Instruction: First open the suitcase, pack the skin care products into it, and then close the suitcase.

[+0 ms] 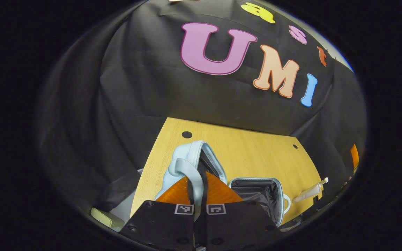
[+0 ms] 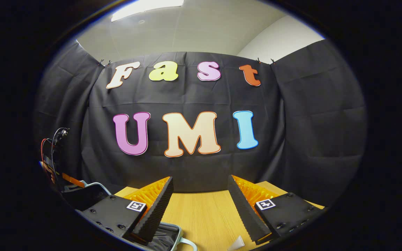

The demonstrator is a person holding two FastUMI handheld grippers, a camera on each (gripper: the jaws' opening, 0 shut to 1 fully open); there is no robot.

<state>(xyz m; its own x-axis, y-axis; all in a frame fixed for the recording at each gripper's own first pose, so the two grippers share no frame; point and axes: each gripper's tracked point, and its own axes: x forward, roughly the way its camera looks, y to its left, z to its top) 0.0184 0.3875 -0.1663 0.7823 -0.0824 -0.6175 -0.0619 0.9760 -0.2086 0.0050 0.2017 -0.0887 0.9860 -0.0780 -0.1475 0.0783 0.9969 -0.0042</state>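
Note:
A pale blue suitcase stands open on the wooden table (image 1: 250, 150). Its lid (image 1: 190, 153) is raised upright, and the black-lined base (image 1: 257, 195) lies flat to the right of it. My left gripper (image 1: 198, 181) is shut on the lid's pale blue handle (image 1: 183, 167), which runs between its fingers. A cream pump bottle (image 1: 309, 192) lies on the table right of the base. In the right gripper view, my right gripper (image 2: 200, 186) hangs open over the table with nothing between its fingers; a corner of the base (image 2: 169, 237) shows below it.
Black cloth walls close the table's back and sides. A pale yellow-green object (image 1: 101, 216) lies off the table's left edge. A white pointed tip (image 2: 236, 244) shows at the bottom of the right gripper view. Cables (image 2: 52, 146) hang at that view's left.

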